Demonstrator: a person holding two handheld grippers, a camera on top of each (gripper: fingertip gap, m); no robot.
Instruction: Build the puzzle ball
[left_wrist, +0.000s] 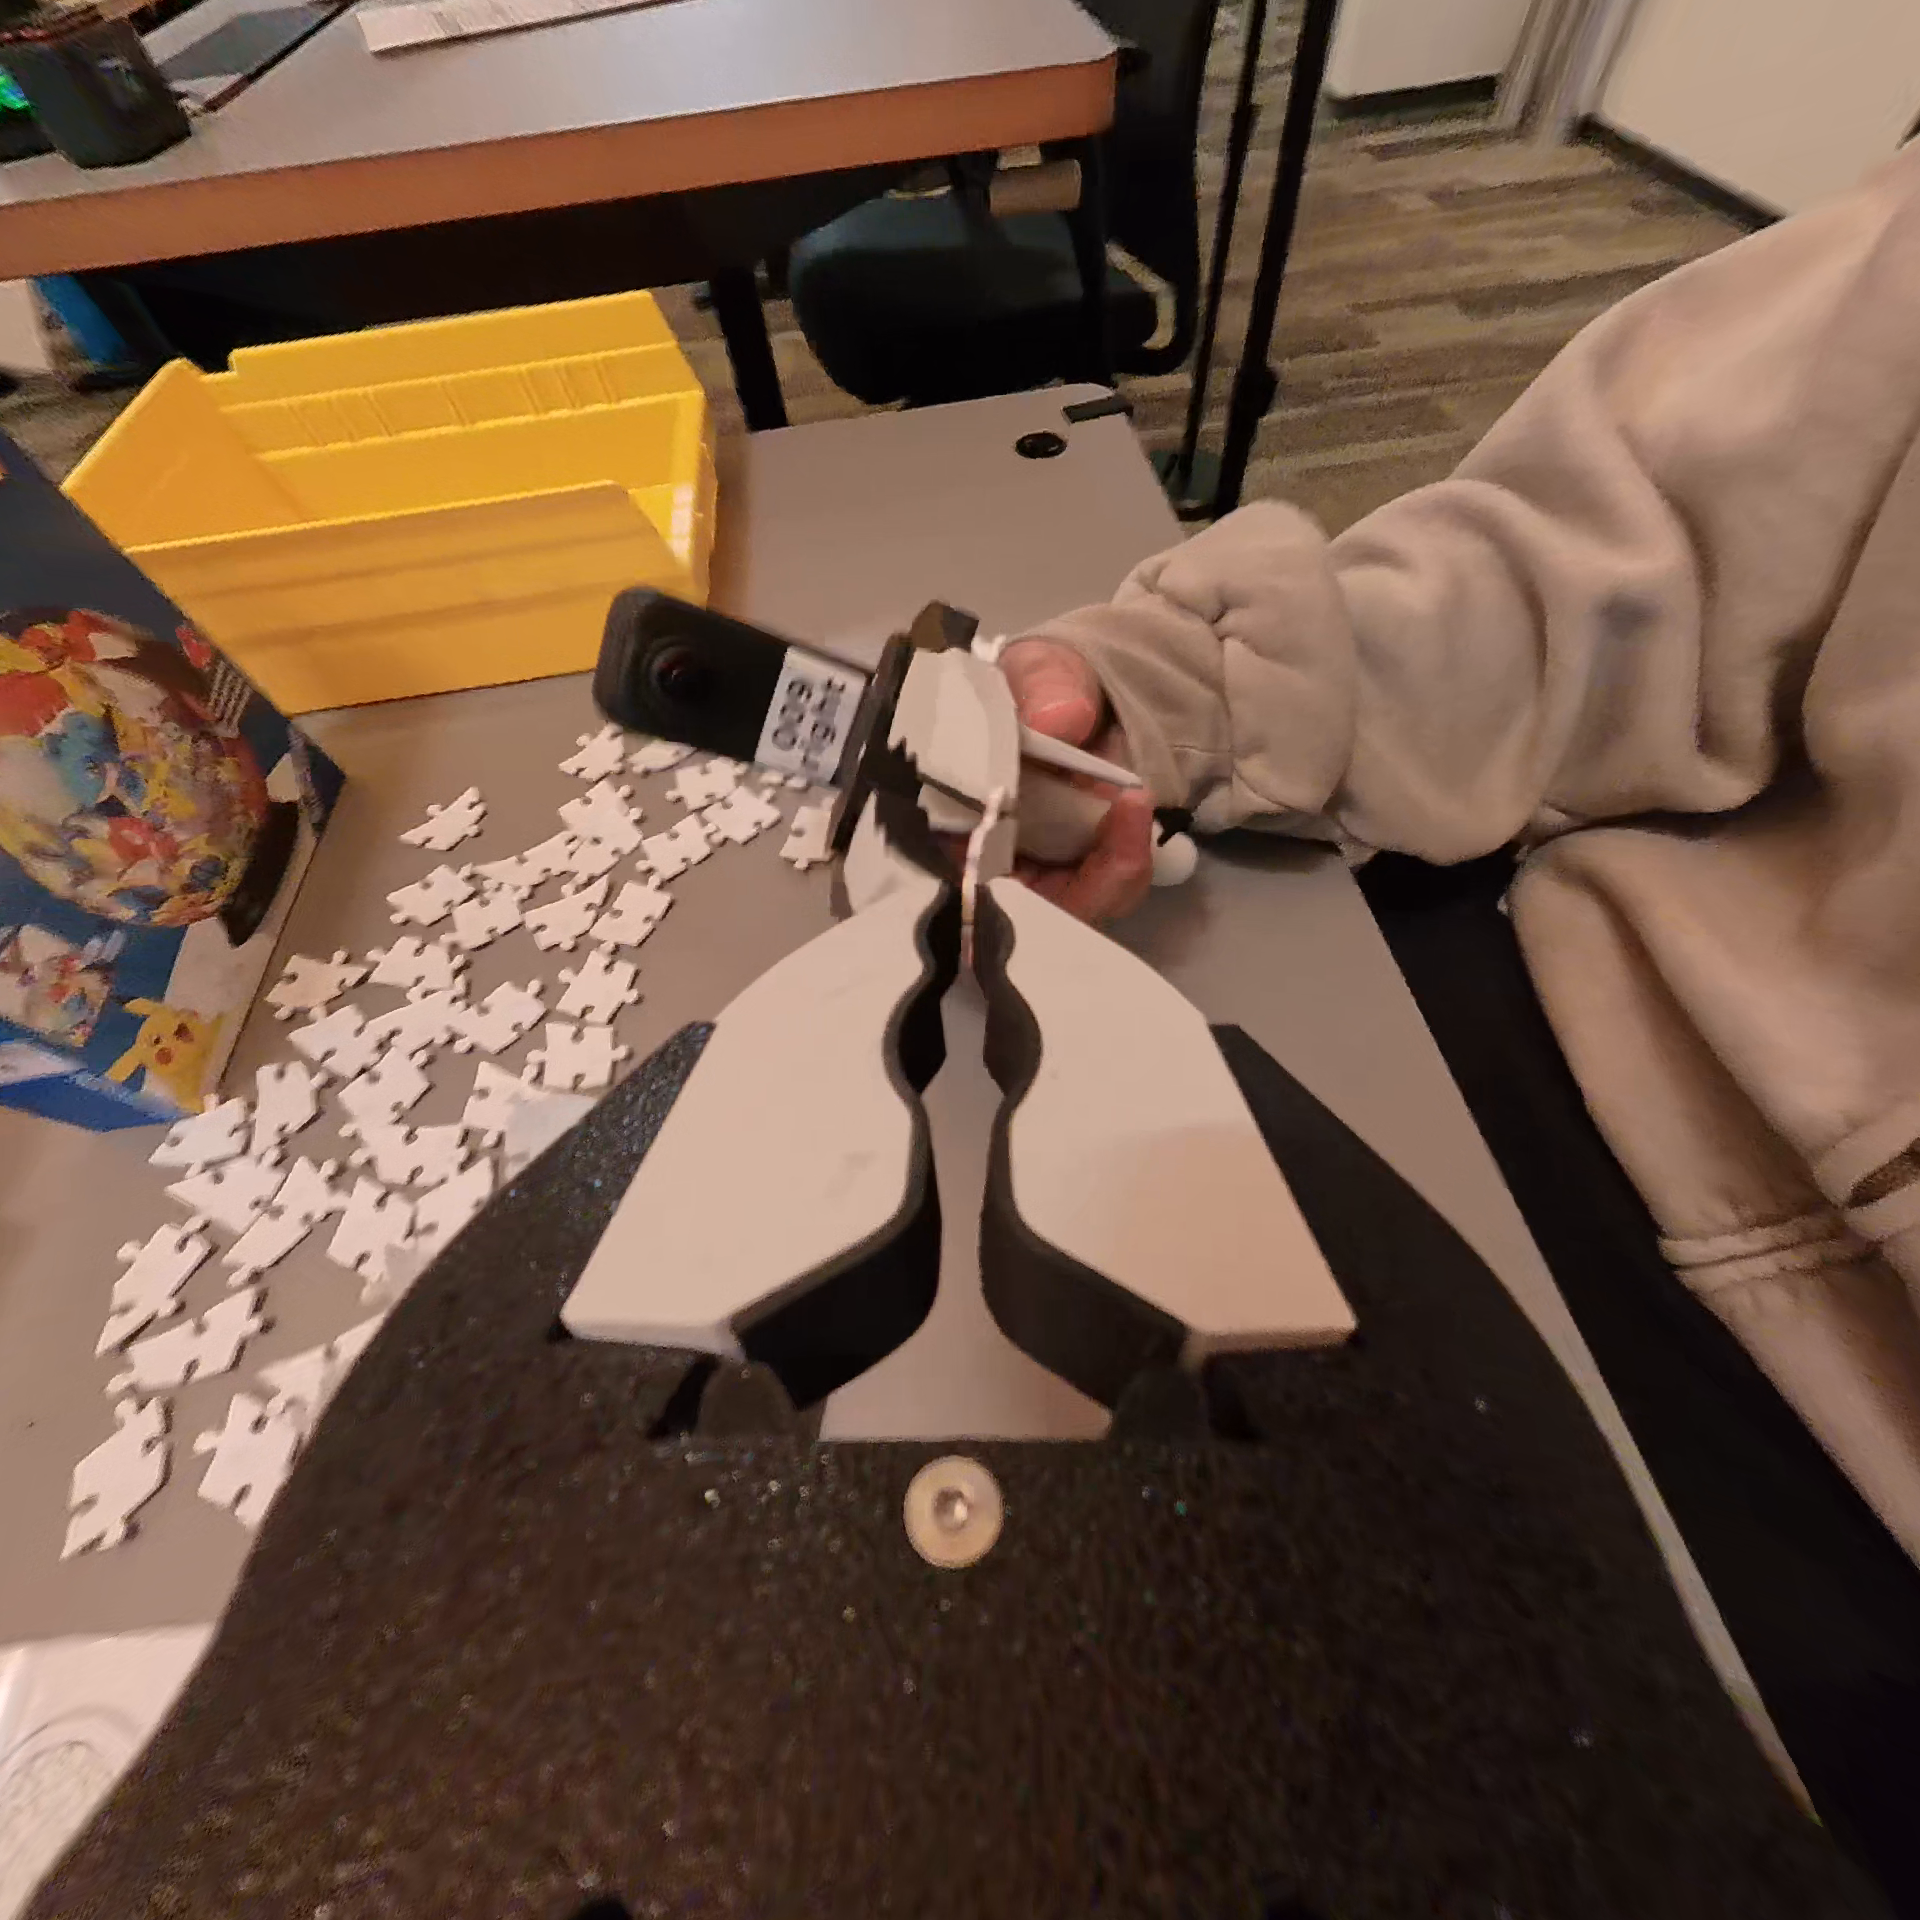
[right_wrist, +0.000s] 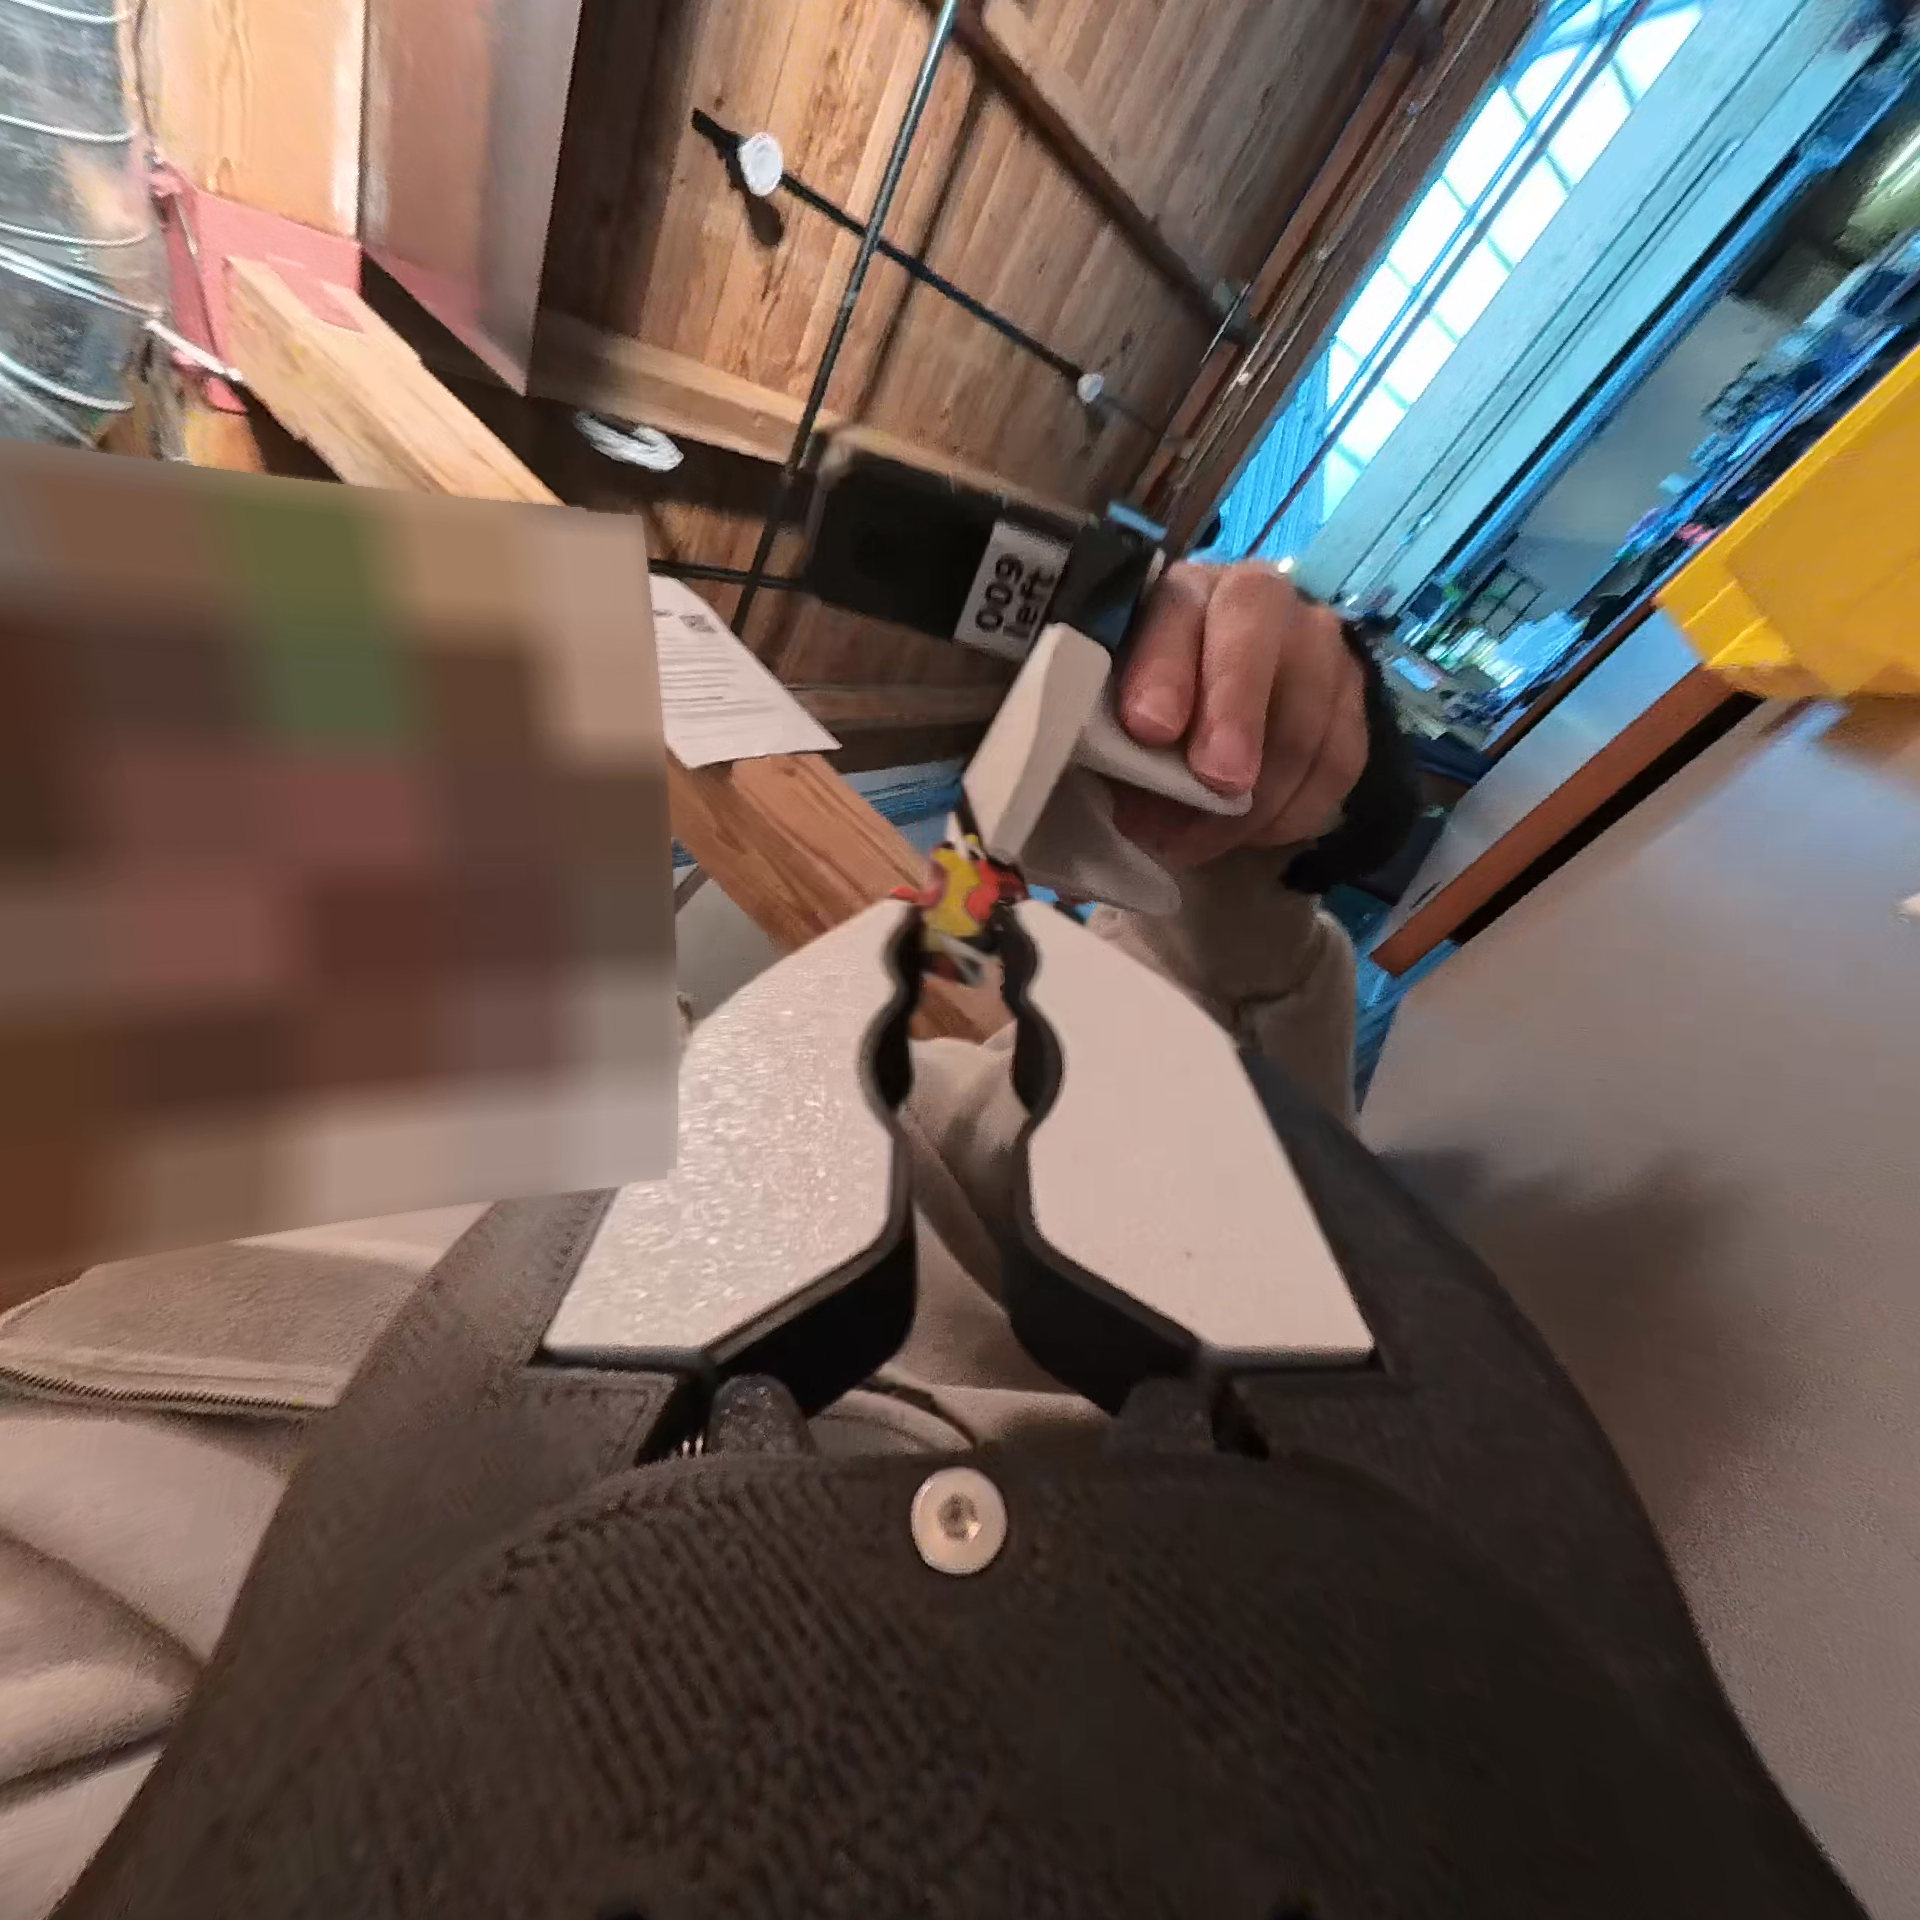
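Your left tongs (left_wrist: 961, 914) and right tongs (right_wrist: 961, 920) both pinched one puzzle piece (right_wrist: 961, 902) above the bench (left_wrist: 894, 520); loose pieces (left_wrist: 416, 1049) lay at nine o'clock

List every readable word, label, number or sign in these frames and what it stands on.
I do not quote writing, so here is what bears it:
White label beside the camera on the right gripper: short, legible print.
White tag on the left gripper: short, legible print.
Puzzle box: mostly pictures, lettering blurred.
Paper sheet: print too small to read.
Puzzle piece: coloured picture only.
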